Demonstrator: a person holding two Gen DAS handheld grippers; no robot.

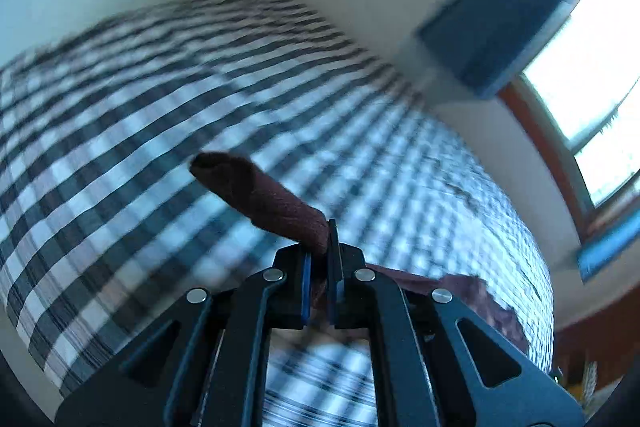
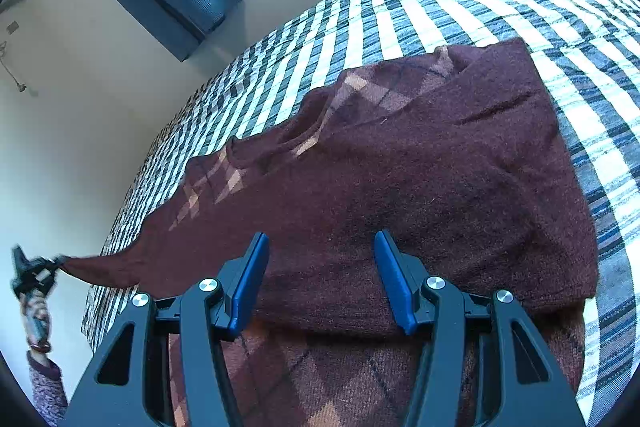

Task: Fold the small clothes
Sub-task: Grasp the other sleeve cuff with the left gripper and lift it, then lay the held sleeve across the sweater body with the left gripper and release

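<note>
Jaws on the left gripper [image 1: 320,255] are pinched tight on a rolled bit of the maroon sweater [image 2: 400,167], looks like a sleeve end, and the jaws on the right gripper [image 2: 320,279] are standing about half open with nothing in them, just hanging over the near hem. The sweater's spread on the plaid bed [image 2: 420,11], partly folded already, collar pointing far-left, long axis running from the near right up toward that collar. The pinched sleeve stretches out to the left, off the body and past the bed's left edge, so I'd guess the next bit is swinging it back right across the body. Left hand is clearly the one doing that. Plenty of bare bed on the far side, but the wall [image 2: 80,127] is close on the left.
</note>
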